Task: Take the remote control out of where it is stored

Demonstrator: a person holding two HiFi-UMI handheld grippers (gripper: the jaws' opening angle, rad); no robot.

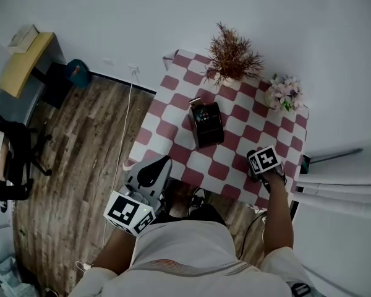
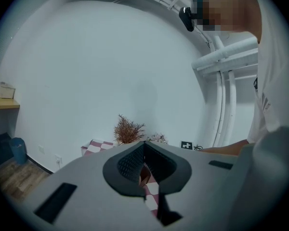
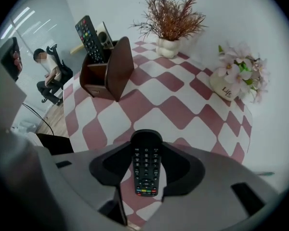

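We look steeply down on the table (image 1: 235, 159) from the head. The left gripper view faces the wall (image 2: 111, 57) from afar. The right gripper view looks down at the table from close; all share the plant (image 1: 233, 57).

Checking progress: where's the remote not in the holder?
Right gripper view: the remote is clamped in the right gripper's jaws over the table, apart from the holder.

Dried plant (image 1: 234, 57), flowers (image 1: 283, 93), checkered tablecloth (image 1: 167, 106)
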